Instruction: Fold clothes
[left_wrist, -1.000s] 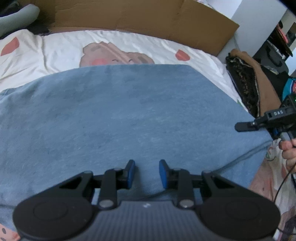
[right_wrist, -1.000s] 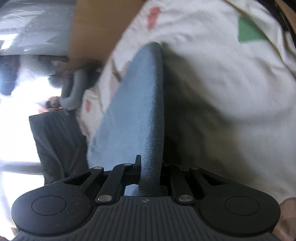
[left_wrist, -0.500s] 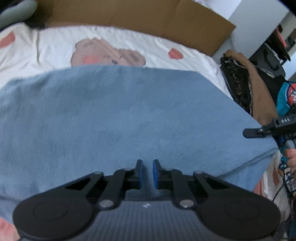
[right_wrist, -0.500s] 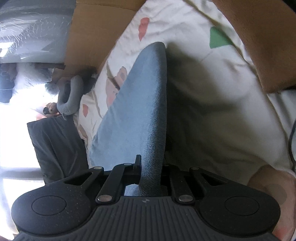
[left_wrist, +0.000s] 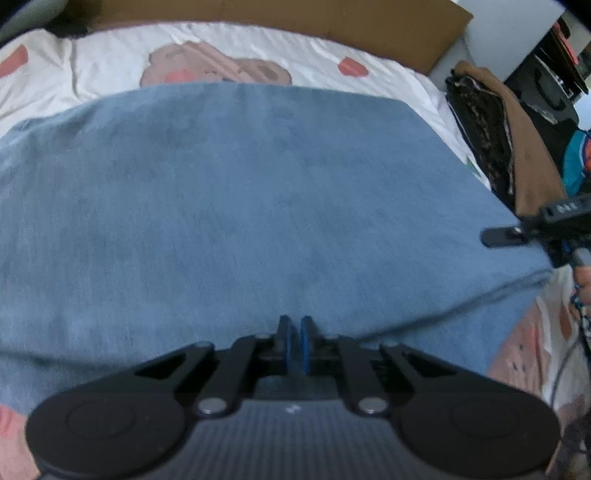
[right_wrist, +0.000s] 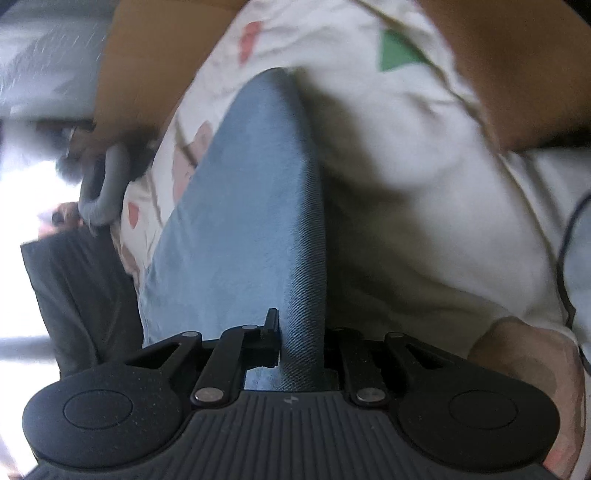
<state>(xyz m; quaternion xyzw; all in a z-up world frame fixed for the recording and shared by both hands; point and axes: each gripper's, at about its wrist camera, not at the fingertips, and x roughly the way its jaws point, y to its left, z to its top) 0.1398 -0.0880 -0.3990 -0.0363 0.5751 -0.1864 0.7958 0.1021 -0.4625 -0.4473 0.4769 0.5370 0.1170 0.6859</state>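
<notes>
A blue garment (left_wrist: 258, 192) lies spread over the bed sheet (left_wrist: 92, 70), which is white with a bear print. At the garment's near edge my left gripper (left_wrist: 294, 332) is shut, and a thin pinch of the cloth seems to sit between its blue pads. In the right wrist view the same garment (right_wrist: 240, 229) rises as an upright fold. My right gripper (right_wrist: 299, 328) has that fold between its jaws, which are opening; the left finger (right_wrist: 272, 325) still touches the cloth and the other is hidden behind it. The right gripper (left_wrist: 498, 236) also shows at the garment's right corner.
Brown cardboard (left_wrist: 332, 22) stands along the bed's far side. A pile of brown and dark patterned clothes (left_wrist: 509, 147) lies at the right edge. The right wrist view shows a dark garment (right_wrist: 81, 295), a grey curved bar (right_wrist: 107, 192) and brown cloth (right_wrist: 517, 74).
My left gripper's jaws closed from wide apart to shut at the garment's near edge, sinking toward the cloth. The right gripper shifted slightly while keeping the fold between its jaws.
</notes>
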